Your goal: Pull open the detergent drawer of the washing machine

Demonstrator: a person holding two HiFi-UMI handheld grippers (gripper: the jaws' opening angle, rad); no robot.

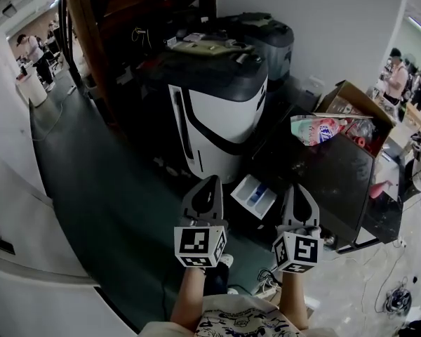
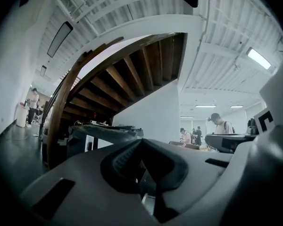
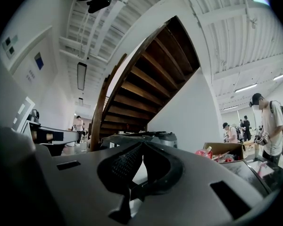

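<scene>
Dark green flooring (image 1: 91,181) runs along the left side of the room, where a person (image 1: 34,51) stands far back beside a white wall. A wooden staircase (image 1: 84,27) climbs overhead from there. Under it sits a white appliance with a dark lid (image 1: 217,118) and some clutter on top.

In front of that, the left gripper (image 1: 209,184) is held up and pointing level. Its jaws are pressed together with nothing between them, and its own view looks out over them at the stairs and the ceiling.

Just to its right is the detergent drawer (image 1: 254,195), a white tray with a blue insert. It stands pulled out from the left face of the dark washing machine (image 1: 337,181) and lies between the two grippers, touched by neither.

The right gripper (image 1: 299,189) is level too. Its jaws meet at the tips and hold nothing.

Further right, an open cardboard box (image 1: 358,107) rests on the dark machine's top, with a pink and teal packet (image 1: 316,128) lying across its edge. Beyond it, more people (image 1: 395,76) stand at the far right.
</scene>
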